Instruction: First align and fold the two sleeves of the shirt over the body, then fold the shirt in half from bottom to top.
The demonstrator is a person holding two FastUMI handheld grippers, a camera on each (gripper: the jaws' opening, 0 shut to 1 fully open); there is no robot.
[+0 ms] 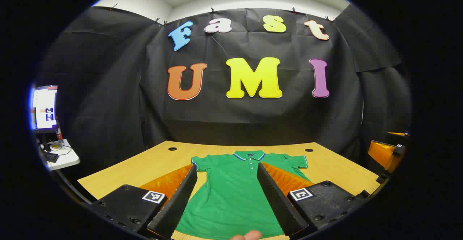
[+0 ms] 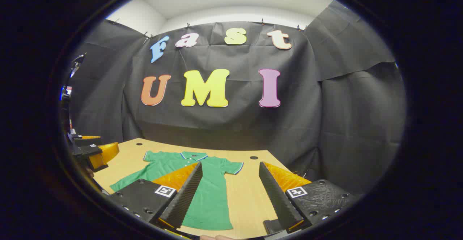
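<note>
Your left tool (image 1: 227,185) hangs above the bench (image 1: 152,164) with its fingers spread wide, gripping nothing; the green polo shirt (image 1: 235,193) lies flat directly ahead between them, collar at the far end, both sleeves out. Your right tool (image 2: 229,193) is likewise wide open and empty, with the shirt (image 2: 213,193) ahead and toward its left finger (image 2: 184,196).
</note>
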